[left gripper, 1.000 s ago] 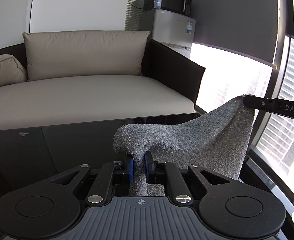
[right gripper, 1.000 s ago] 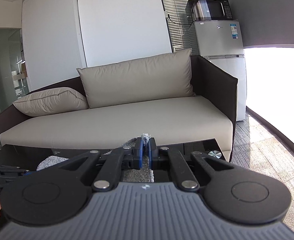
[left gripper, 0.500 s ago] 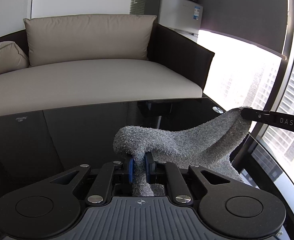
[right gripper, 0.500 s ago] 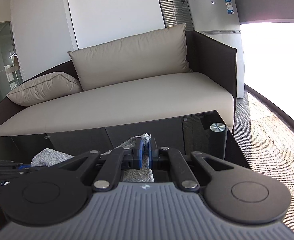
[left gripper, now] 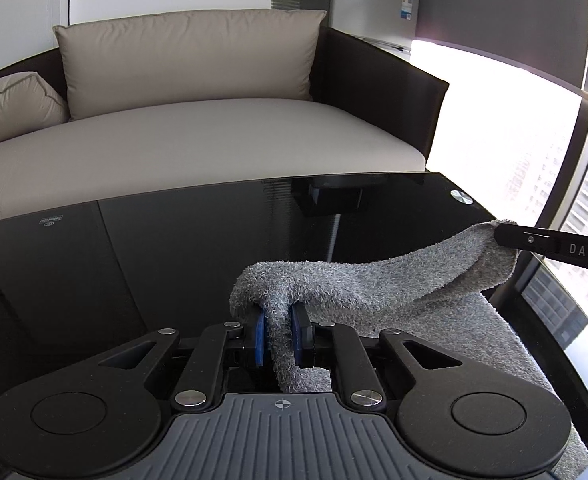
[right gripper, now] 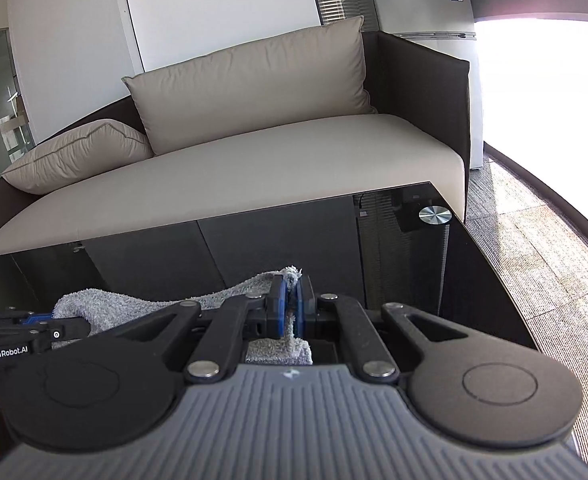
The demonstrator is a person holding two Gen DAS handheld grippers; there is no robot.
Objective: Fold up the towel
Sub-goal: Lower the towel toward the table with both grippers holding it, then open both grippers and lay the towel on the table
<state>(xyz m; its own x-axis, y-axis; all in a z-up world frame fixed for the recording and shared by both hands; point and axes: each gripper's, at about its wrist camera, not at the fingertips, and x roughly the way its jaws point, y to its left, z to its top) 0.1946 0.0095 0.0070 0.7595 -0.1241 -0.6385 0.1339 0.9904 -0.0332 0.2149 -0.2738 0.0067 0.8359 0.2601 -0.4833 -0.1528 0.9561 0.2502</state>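
A grey terry towel [left gripper: 374, 284] hangs between my two grippers over the black glass table [left gripper: 173, 248]. My left gripper [left gripper: 278, 334] is shut on one edge of the towel, which bunches over its blue pads. My right gripper [right gripper: 291, 314] is shut on the other corner; it shows in the left wrist view [left gripper: 506, 236] at the far right. The towel [right gripper: 105, 308] sags between them, and its lower part lies on the table at the right. In the right wrist view the left gripper [right gripper: 53, 330] shows at the left edge.
A beige sofa [left gripper: 213, 140] with cushions stands just behind the table. A silver fridge [right gripper: 422, 16] is behind the sofa's right arm. The table's right edge [left gripper: 534, 280] runs beside tall windows. A round metal fitting [right gripper: 434, 215] sits at the table's far right corner.
Both grippers have come down towards the table with the towel still held. The towel's span hangs lower and flatter, and more of it rests on the glass.
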